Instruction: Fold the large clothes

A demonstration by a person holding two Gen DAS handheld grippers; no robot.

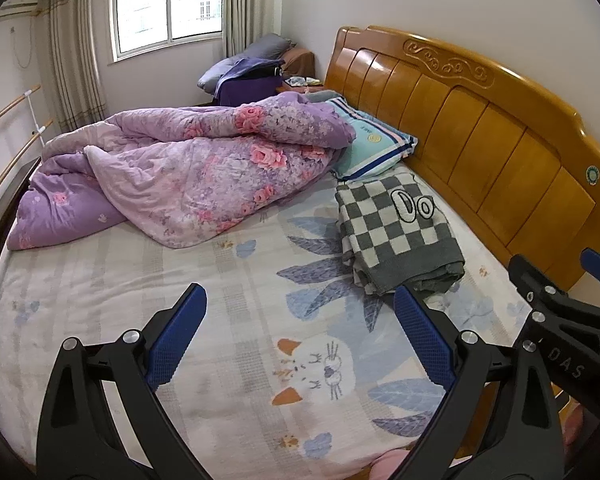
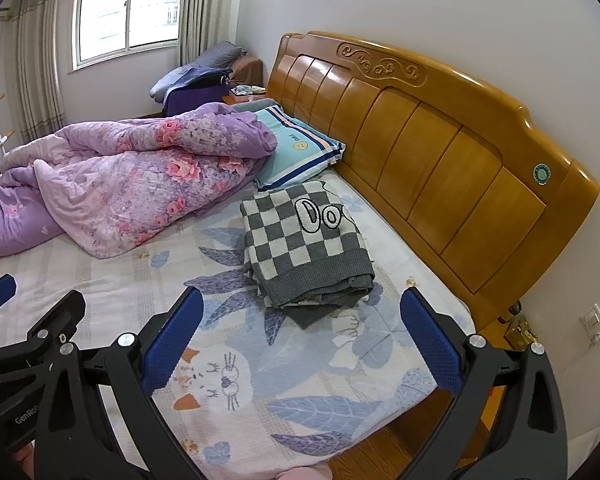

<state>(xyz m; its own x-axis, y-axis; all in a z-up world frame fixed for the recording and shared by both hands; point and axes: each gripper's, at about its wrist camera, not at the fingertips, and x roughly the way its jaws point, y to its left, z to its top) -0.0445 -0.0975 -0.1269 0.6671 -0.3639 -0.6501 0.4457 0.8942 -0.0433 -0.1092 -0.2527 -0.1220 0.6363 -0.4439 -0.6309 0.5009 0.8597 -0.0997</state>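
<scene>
Left gripper (image 1: 300, 340) and right gripper (image 2: 300, 340): blue textured pads spread wide apart, holding nothing, poised above the printed bedsheet (image 2: 112, 280). Beyond them lies the checkered sweater (image 2: 306, 246), a folded grey-and-white knit rectangle, long axis running from the bed's near edge toward the striped pillow (image 2: 300, 152), alongside the glossy wooden headboard (image 2: 440, 160). A rumpled floral quilt (image 2: 120, 176) lies left.

Left wrist view: set above the near edge of the bed (image 1: 100, 280), facing across it toward the window (image 1: 168, 4) and headboard (image 1: 480, 136), the right gripper (image 1: 560, 280) at its right border. Right wrist view: just beside, set further right, same facing, nearer the headboard (image 2: 420, 152). Shared: checkered sweater (image 1: 396, 232) (image 2: 304, 248), quilt (image 1: 180, 176) (image 2: 112, 180), pillow (image 1: 372, 148) (image 2: 300, 148).
</scene>
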